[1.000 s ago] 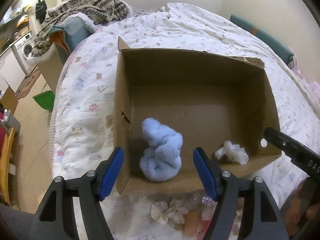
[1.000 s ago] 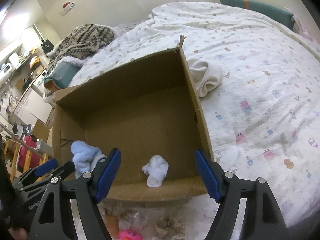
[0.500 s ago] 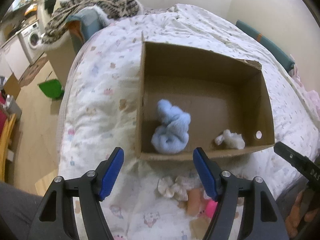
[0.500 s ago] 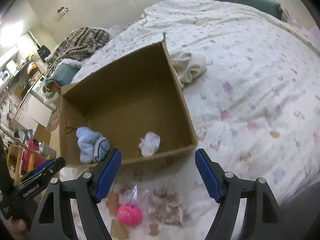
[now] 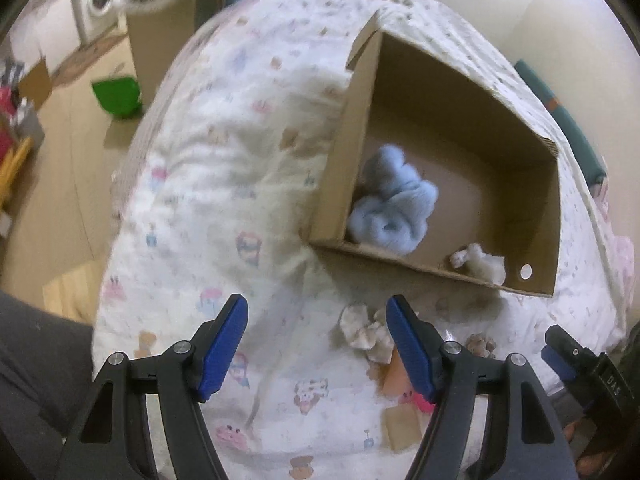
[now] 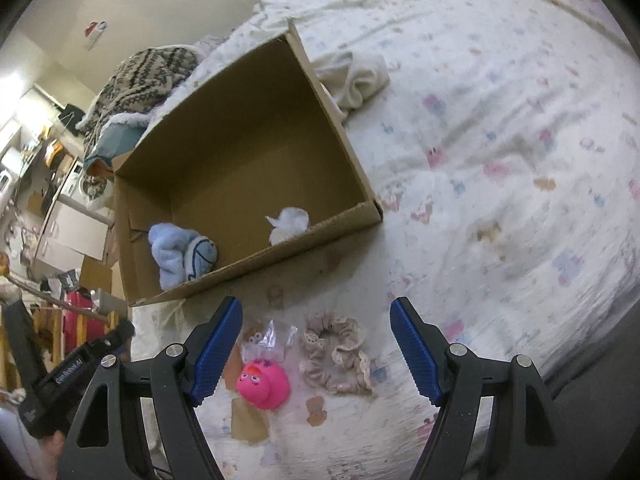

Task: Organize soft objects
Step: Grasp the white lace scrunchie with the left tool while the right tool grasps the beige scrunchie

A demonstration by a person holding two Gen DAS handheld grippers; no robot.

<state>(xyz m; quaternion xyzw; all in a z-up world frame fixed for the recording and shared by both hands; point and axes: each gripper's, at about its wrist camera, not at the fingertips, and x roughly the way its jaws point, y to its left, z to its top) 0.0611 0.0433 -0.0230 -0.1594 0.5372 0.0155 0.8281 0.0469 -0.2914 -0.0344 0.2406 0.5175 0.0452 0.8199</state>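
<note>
Two soft items already sit inside the cardboard box (image 6: 248, 168): a blue plush bundle (image 6: 180, 252) against the left wall and a small white fluffy piece (image 6: 289, 222) by the near wall.

Both tongs have pulled back from the box within the last second; a second ago each pair framed the box interior, now both hang over the bed (image 6: 500, 140) in front of it. Left tongs (image 5: 316, 346) spread wide, nothing between the blue pads. Right tongs (image 6: 316, 348) likewise spread, empty.

Left view has swung off to the box's left side; motion blur there.

The retreat uncovers the next batch on the quilt just short of the box: beige scrunchie (image 6: 336, 356), pink rubber toy (image 6: 263, 384) touching a clear plastic packet (image 6: 266, 338), some flat tan bits I cannot identify.

Judgement: last drop is done, a fresh pickup is starting. Right tongs sit directly above scrunchie and pink toy, so those are the likely candidates. A cream cloth (image 6: 356, 80) lies beyond the box's right wall, still loose.
</note>
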